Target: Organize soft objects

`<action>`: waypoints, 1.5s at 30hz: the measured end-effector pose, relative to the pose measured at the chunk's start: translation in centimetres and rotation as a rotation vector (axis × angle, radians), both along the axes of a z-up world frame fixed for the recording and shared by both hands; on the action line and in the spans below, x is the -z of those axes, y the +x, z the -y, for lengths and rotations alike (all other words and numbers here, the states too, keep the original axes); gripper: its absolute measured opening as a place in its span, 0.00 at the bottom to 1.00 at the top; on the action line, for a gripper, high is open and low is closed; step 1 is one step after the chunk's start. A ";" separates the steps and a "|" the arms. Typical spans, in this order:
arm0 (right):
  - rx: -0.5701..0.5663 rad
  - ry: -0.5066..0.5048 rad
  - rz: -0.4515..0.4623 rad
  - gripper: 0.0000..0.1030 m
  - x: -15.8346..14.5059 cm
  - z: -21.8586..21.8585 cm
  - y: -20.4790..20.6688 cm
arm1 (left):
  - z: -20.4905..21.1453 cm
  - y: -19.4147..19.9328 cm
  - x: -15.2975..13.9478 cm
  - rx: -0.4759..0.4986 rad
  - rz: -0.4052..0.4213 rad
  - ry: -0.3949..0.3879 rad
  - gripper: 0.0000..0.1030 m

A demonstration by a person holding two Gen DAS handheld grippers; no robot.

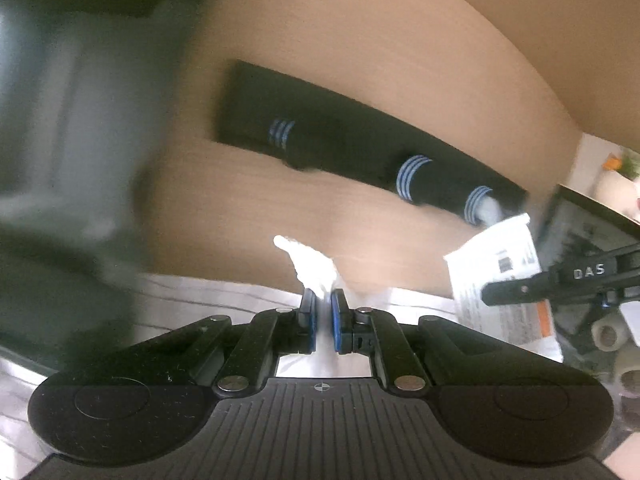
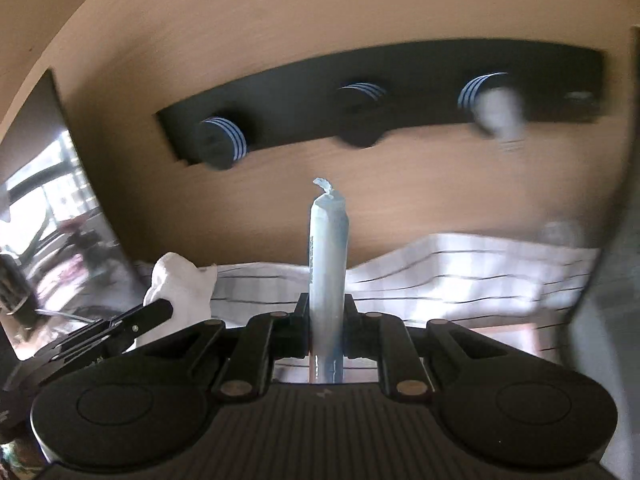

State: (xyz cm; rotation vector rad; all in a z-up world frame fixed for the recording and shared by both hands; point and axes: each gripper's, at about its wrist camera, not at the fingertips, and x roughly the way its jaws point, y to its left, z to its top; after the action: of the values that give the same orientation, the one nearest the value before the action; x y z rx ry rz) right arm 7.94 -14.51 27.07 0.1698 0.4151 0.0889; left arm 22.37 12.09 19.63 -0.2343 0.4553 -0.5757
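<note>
A white cloth with thin dark stripes (image 2: 460, 276) hangs stretched between my two grippers, in front of a wooden wall. My left gripper (image 1: 323, 300) is shut on a bunched white corner of the cloth (image 1: 310, 264); in the right wrist view the same gripper (image 2: 160, 308) sits at the lower left. My right gripper (image 2: 326, 304) is shut on a folded pale blue-white edge of the cloth (image 2: 328, 248) that sticks up between the pads. It also shows side-on at the right of the left wrist view (image 1: 504, 292). Above the cloth, a black peg rack (image 2: 400, 80) is fixed to the wall.
The rack's pegs have blue-and-white striped ends (image 2: 232, 140), and something pale hangs from the right peg (image 2: 500, 116). A printed paper (image 1: 500, 272), a framed picture (image 1: 584, 236) and tape rolls (image 1: 608, 336) lie at the right. A dark blurred mass (image 1: 60, 120) fills the left.
</note>
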 end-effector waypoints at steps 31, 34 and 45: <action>-0.025 0.204 -0.129 0.14 10.6 12.6 2.9 | 12.2 2.5 7.7 0.155 -0.270 -0.032 0.17; 0.002 0.199 -0.122 0.38 11.8 12.1 4.4 | 9.2 0.7 6.5 0.139 -0.236 -0.017 0.17; 0.041 -0.141 -0.038 0.77 15.0 5.9 -1.4 | -8.4 -5.6 7.3 -0.281 -0.216 0.071 0.17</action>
State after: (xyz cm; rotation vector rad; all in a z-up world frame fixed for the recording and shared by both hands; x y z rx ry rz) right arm 6.54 -20.40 12.11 0.0410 0.4540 0.0160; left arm 16.75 20.52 12.31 -0.2886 0.6390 -0.2596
